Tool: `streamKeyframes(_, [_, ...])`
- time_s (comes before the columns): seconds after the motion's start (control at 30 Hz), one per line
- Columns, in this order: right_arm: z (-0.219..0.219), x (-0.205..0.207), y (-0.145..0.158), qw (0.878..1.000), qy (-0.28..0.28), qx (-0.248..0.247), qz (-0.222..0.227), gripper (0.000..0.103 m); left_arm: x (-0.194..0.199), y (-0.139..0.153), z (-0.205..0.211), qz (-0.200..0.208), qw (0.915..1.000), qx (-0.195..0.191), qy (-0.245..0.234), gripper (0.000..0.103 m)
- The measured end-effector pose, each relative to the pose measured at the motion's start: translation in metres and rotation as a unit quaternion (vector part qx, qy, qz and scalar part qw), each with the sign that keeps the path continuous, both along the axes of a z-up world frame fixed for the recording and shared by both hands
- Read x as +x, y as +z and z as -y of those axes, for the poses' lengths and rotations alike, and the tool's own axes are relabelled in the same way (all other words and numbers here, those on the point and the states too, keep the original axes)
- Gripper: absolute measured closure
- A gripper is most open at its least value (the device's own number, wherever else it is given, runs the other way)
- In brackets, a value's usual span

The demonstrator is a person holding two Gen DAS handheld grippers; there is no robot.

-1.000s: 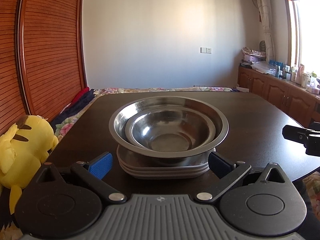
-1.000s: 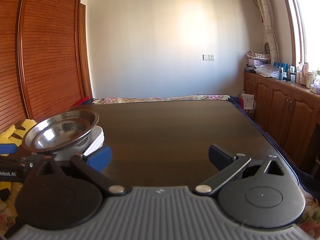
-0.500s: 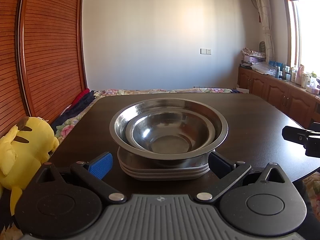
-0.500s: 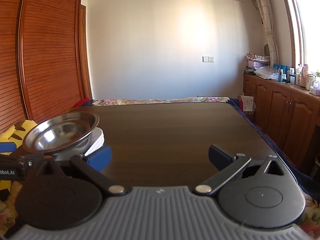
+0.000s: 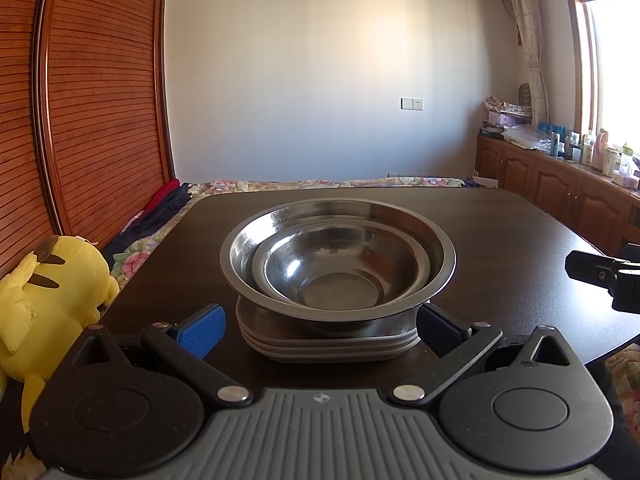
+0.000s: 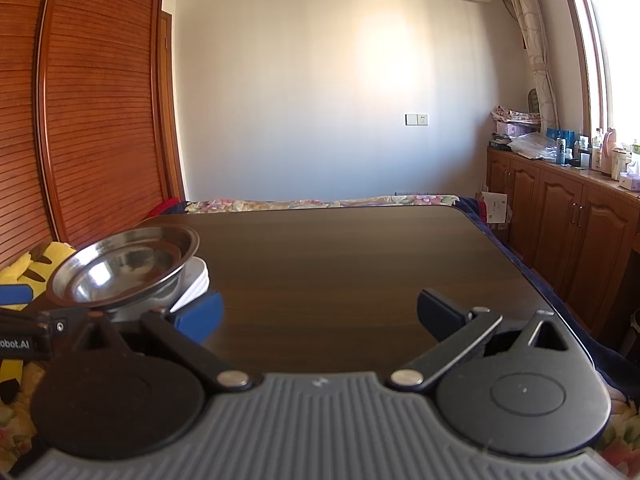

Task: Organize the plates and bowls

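Two steel bowls are nested, the small bowl (image 5: 340, 272) inside the large bowl (image 5: 436, 240), on a stack of white square plates (image 5: 332, 344) near the front of the dark table (image 5: 520, 232). My left gripper (image 5: 320, 328) is open, its fingers either side of the plate stack's near edge, holding nothing. The stack shows in the right wrist view with the large bowl (image 6: 124, 268) on the plates (image 6: 198, 280) at the left. My right gripper (image 6: 320, 312) is open and empty over bare table, right of the stack.
A yellow plush toy (image 5: 48, 288) lies off the table's left edge. A flowered bed cover (image 5: 320, 184) lies beyond the far edge. Wooden cabinets (image 6: 568, 216) with bottles line the right wall. A slatted wooden door (image 5: 100, 120) stands at left.
Both views have shifted slightly; the stack sits a little lower and nearer in the left wrist view. Both grippers stay open and the bowls and plates have not moved.
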State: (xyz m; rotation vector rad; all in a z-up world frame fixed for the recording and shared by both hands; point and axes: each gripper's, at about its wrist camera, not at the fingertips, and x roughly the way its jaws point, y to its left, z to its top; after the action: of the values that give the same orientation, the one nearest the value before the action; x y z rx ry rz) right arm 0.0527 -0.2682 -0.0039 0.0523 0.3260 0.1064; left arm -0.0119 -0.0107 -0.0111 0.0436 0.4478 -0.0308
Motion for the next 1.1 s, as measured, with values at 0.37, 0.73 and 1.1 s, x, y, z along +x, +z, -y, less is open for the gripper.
streamKeyframes(0.37, [0.0006, 0.0003, 0.0005, 1.000, 0.000, 0.000, 0.000, 0.000, 0.0001, 0.0015, -0.0001, 0.000, 1.0000, 0.001, 0.000, 0.000])
streamKeyframes(0.73, [0.0016, 0.0010, 0.0015, 1.000, -0.001, 0.001, 0.000, 0.000, 0.0003, 0.0024, 0.0000, 0.001, 1.0000, 0.001, 0.000, 0.000])
streamKeyframes(1.1, [0.0017, 0.0006, 0.0014, 1.000, -0.001, 0.001, 0.000, 0.000, 0.0003, 0.0040, 0.0002, 0.001, 1.0000, 0.000, -0.002, 0.000])
